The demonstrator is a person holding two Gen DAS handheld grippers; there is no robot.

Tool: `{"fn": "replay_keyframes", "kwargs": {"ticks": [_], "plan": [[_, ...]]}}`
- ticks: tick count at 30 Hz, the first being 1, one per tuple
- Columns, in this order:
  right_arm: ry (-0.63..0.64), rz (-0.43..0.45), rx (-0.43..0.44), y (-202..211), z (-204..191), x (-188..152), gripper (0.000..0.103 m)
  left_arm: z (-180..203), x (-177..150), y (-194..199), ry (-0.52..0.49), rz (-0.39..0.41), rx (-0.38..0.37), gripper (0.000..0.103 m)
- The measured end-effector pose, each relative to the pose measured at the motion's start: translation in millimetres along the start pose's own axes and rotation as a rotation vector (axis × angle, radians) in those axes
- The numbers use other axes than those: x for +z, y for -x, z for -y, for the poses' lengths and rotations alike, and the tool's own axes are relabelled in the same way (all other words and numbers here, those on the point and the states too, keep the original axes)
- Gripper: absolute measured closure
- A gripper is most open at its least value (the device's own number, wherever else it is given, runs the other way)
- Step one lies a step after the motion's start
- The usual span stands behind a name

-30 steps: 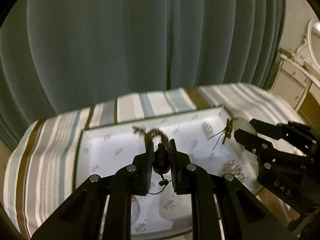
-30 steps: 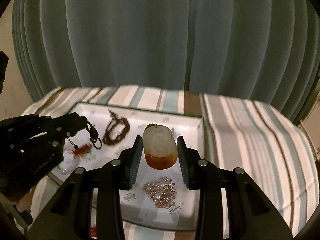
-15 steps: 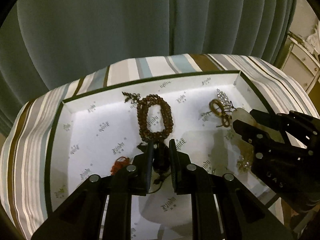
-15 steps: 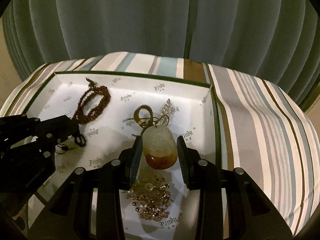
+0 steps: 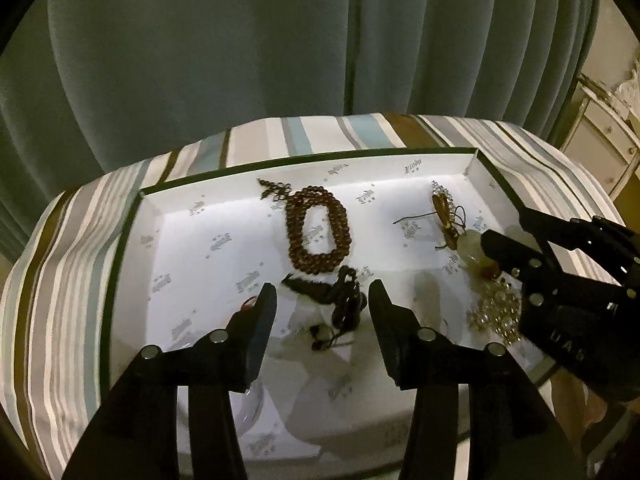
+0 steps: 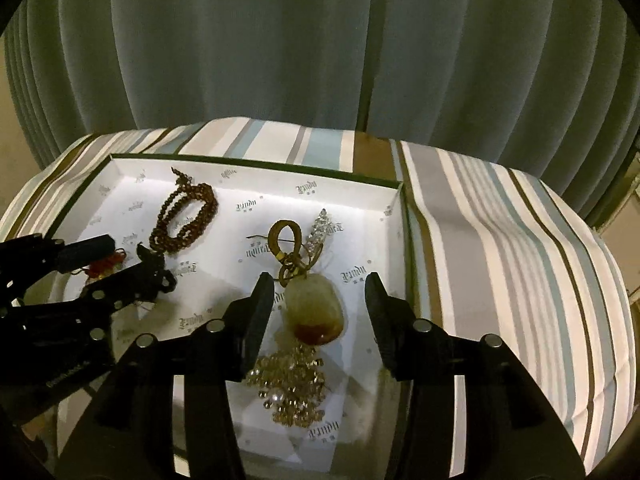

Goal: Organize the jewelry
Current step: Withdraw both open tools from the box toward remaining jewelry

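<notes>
- Teal curtains hang behind a striped cloth (image 6: 500, 248), and on it sits a shallow white box (image 5: 168, 248) with a dark rim, lined with printed tissue.
- Left gripper (image 5: 322, 304) has its jaws spread wide with nothing between them. The dark bead strand (image 5: 346, 300) lies on the box floor right in the gap, near the middle of the box and slightly toward its near edge.
- Right gripper (image 6: 320, 294) is likewise spread and empty. The pale jade pendant (image 6: 316, 308) lies flat between its fingers, close to the box's right edge.
- The pendant's long axis runs from near edge to far edge: amber end toward the gripper, its cord loop (image 6: 284, 236) trailing toward the far edge.
- A brown bead bracelet (image 5: 318, 232) lies beyond the dark strand, toward the far edge; a crystal cluster (image 6: 290, 392) lies at the near edge, just beside the pendant's amber end; a small red charm (image 6: 106, 266) sits toward the left edge.
- Judgement: each piece lies directly ahead of its own gripper, so the left is nearer the strand and the right nearer the pendant; either could withdraw straight back without dragging anything.
</notes>
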State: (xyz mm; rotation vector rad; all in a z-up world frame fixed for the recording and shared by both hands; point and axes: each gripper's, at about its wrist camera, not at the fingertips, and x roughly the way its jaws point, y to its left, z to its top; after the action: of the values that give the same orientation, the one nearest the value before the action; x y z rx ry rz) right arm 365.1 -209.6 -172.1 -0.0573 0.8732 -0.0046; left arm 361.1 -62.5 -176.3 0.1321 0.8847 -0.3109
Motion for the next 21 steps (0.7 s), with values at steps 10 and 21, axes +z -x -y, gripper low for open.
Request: {"fn": "replay_keyframes", "kwargs": {"ticks": [10,21], "plan": [[0.009,0.034,0.008,51,-14,-26,0.056,-12,-40,49,0.044,0.039,0.002,0.055],[0.051,-0.017,0.099,91,-52,-101,0.057,-17,-115,83,0.069,0.016,0.068,0.055]]}}
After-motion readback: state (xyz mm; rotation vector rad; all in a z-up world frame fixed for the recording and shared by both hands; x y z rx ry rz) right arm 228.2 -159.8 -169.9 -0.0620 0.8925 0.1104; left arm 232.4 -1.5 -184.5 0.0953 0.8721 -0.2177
